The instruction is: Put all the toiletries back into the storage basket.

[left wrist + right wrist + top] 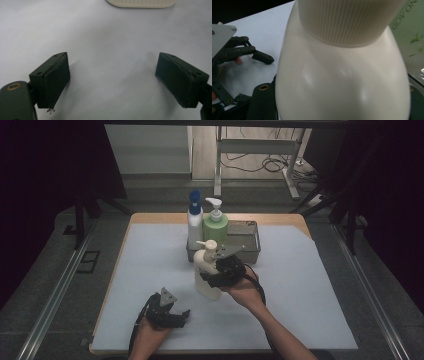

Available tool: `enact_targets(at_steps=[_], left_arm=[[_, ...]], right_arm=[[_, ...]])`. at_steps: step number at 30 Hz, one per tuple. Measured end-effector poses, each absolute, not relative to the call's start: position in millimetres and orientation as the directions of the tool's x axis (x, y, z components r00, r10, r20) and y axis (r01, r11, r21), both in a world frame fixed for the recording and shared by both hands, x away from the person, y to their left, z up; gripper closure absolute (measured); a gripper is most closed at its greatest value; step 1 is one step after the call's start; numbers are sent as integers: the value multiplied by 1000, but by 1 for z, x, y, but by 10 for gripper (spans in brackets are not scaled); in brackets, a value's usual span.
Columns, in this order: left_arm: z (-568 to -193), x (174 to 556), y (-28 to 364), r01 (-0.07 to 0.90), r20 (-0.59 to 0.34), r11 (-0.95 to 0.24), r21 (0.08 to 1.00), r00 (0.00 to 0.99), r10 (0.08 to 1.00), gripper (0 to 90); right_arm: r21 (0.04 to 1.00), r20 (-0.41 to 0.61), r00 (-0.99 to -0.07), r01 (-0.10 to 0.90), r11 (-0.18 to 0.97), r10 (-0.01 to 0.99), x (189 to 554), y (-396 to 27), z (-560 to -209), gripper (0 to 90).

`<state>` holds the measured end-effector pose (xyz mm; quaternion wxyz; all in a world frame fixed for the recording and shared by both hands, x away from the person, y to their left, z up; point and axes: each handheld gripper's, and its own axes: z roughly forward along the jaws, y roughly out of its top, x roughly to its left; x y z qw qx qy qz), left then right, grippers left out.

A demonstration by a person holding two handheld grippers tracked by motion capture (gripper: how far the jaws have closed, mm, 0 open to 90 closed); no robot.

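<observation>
Three pump bottles share a table covered with a smooth pale sheet [300, 290]. The likeliest trouble, in my judgement: the cream bottle [207, 272], tall, top-heavy and glossy, could slip or tip, because the right gripper [214, 278] holds it at mid-body, where the plastic curves and offers little flat purchase. Its jaws sit on either side of the bottle, apparently pressing; the right gripper view shows the smooth swelling body [342, 82] under a finely ribbed collar. The bottle stands on the sheet, near the table's middle, just in front of a shallow metal tray [252, 240]. A knock backward could topple the green bottle [215, 226] and the white bottle with a blue cap [194, 222], standing close behind. The left gripper [176, 316] rests near the front edge, jaws wide apart and empty.
</observation>
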<state>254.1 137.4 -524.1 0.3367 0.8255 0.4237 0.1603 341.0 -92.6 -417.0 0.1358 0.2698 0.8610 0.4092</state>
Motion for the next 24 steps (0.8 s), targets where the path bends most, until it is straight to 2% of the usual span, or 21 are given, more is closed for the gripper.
enact_targets(at_steps=[8,24], left_arm=[[-524,254,137,592,-23,-412,693,589,808,121],[-524,254,137,592,-23,-412,692,589,807,121]], right_arm=[[767,43,-831,383,515,554,343,-100,-405,361],[759,67,-838,395,517,542,346,-126,-371,362]])
